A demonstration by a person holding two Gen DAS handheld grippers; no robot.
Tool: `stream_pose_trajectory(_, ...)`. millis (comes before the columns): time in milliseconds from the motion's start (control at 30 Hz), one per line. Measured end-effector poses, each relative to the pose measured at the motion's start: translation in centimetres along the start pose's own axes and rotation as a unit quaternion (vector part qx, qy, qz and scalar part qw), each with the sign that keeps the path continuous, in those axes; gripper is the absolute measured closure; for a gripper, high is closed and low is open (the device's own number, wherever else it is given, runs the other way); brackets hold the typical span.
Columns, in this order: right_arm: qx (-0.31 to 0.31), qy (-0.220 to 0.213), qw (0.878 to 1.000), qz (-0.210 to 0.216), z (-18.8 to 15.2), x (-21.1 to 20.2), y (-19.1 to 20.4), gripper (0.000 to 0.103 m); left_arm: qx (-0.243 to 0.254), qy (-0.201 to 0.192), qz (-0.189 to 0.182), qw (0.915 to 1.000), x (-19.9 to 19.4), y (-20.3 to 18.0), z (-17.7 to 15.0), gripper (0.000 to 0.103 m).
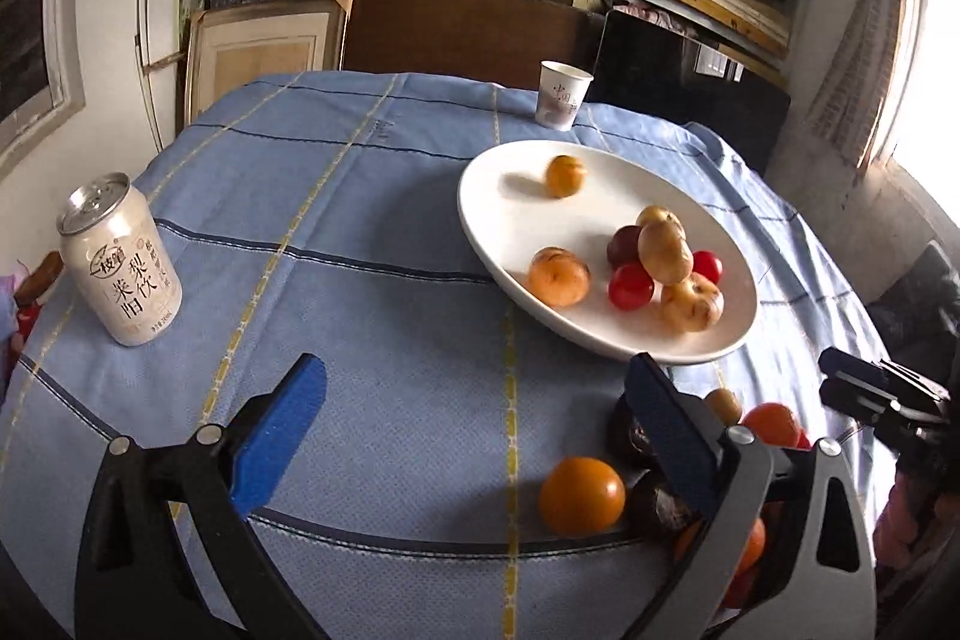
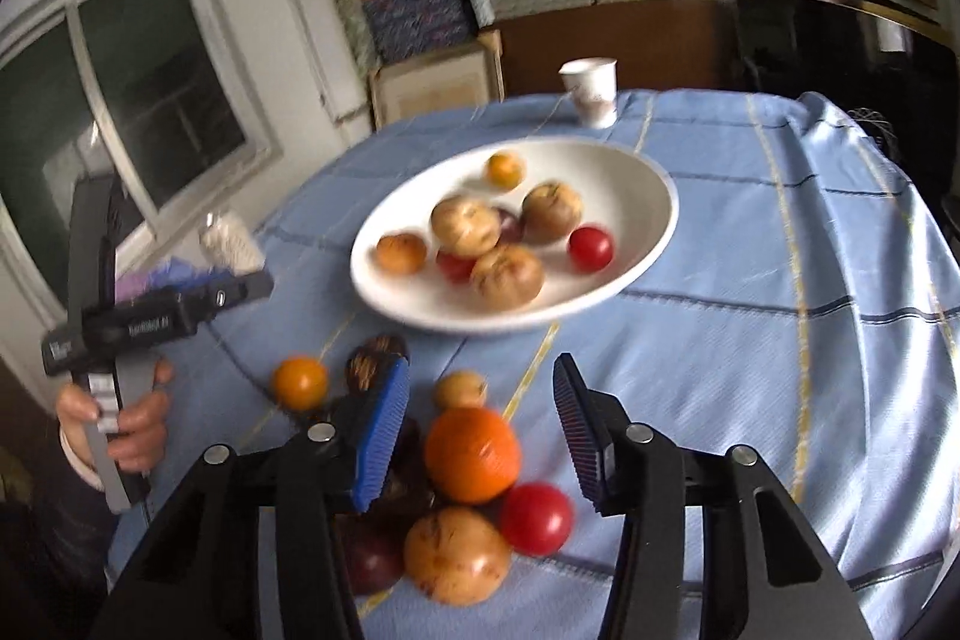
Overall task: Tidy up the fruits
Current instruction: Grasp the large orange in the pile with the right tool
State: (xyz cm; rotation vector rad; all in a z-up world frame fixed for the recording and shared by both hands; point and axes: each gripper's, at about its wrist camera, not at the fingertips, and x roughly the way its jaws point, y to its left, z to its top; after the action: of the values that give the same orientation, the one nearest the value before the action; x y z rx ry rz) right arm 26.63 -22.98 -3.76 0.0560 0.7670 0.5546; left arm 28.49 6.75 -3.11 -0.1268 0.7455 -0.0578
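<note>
A white plate (image 1: 480,196) sits on the blue checked cloth (image 1: 360,232) of the counter and serves as the landmark; on it lie two small orange fruits, one at its far side (image 1: 564,176) and one at its near-left edge (image 1: 558,276), together with a cluster of tan-skinned fruits (image 1: 664,251), red tomatoes (image 1: 630,285) and one dark purple fruit (image 1: 624,244); a paper cup (image 1: 563,94) stands beyond the plate, and a pale drink can (image 1: 120,261) stands well to its left; nearer than the plate a loose group rests on the cloth: a large orange (image 2: 471,454), a red tomato (image 2: 536,518), a tan fruit (image 2: 457,555), a small yellow-orange fruit (image 2: 300,382), a small tan fruit (image 2: 460,388) and several dark purple ones (image 2: 377,369); the left gripper (image 1: 474,436) hangs over bare cloth to the near left of the plate, its blue-padded jaws spread wide with nothing between them; the right gripper (image 2: 480,436) hovers above the loose group, jaws partly apart, the large orange seen between the pads with a gap on each side, nothing clamped; a hand (image 2: 129,418) holds the left gripper's handle, left of the plate in the right wrist view.
</note>
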Motion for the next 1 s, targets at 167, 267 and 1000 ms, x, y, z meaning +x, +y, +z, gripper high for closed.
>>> stream_pose_trajectory(167, -0.024, 0.039, 0.999, -0.014, -0.6, 1.6, 1.1, 0.053, -0.015, 0.022, -0.015, 0.9995, 0.3, 0.1, -0.3, 0.005)
stream_pose_trajectory(267, -0.035, 0.053, 0.998, -0.019, -0.9, 2.2, 1.6, 0.054, -0.029, 0.035, -0.038, 0.9982, 0.2, 0.2, -0.4, 0.005)
stream_pose_trajectory(1000, -0.013, 0.061, 0.998, -0.019, -1.3, 3.4, 1.0, 0.062, 0.007, 0.031, 0.016, 0.9994, 0.0, -0.6, -1.0, 0.005)
